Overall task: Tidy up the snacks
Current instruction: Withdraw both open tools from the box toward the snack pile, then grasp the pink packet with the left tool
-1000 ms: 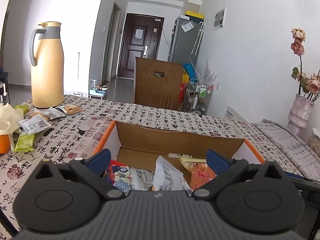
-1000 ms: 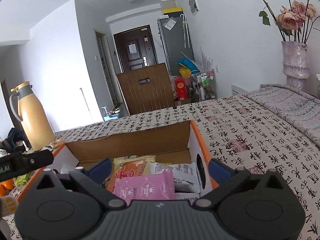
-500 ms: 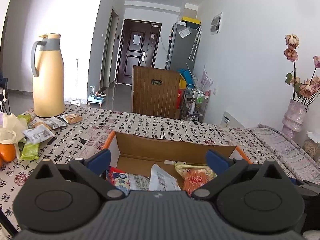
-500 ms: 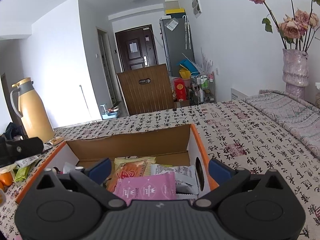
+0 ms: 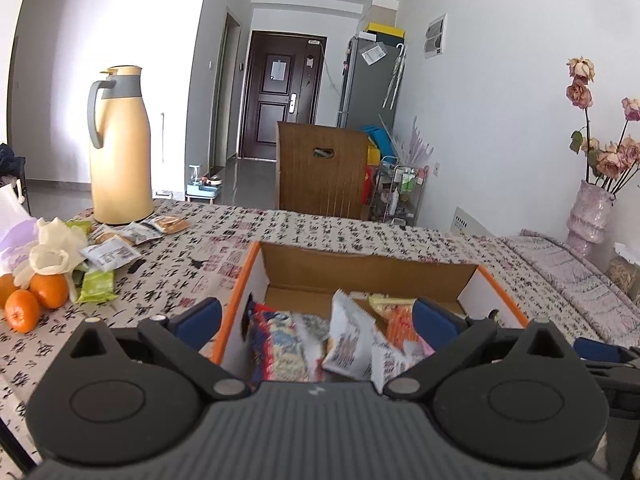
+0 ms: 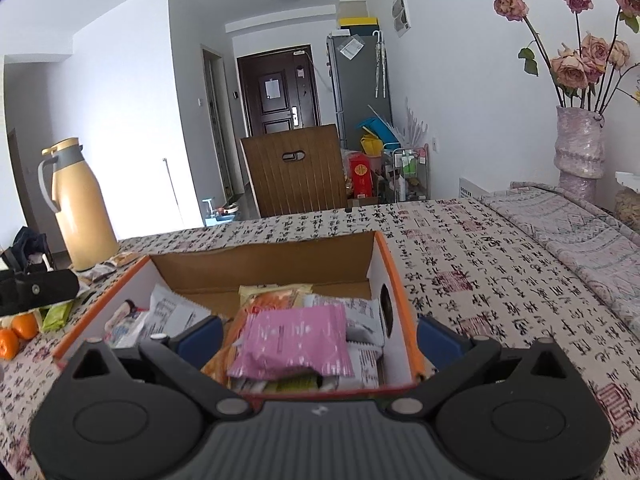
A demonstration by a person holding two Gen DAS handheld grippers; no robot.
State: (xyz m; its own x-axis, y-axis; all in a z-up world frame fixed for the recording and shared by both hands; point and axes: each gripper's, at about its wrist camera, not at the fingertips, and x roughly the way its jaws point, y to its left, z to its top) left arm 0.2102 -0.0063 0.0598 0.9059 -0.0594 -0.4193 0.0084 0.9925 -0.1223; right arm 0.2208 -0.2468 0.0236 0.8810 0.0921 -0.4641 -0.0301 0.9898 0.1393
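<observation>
Both grippers, left point(image 5: 316, 322) and right point(image 6: 320, 338), hang wide apart and empty over the near edge of the cardboard box point(image 6: 260, 264). A pink packet point(image 6: 294, 340) lies on top inside; loose packets point(image 5: 114, 254), perhaps biscuits, lie far left beside the flask point(image 5: 118, 148).

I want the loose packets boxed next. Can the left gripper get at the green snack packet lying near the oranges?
Probably yes. The left gripper is open and holds nothing, and the green snack packet lies flat on the tablecloth, left of the box, with nothing on top. The oranges sit close beside it.
</observation>
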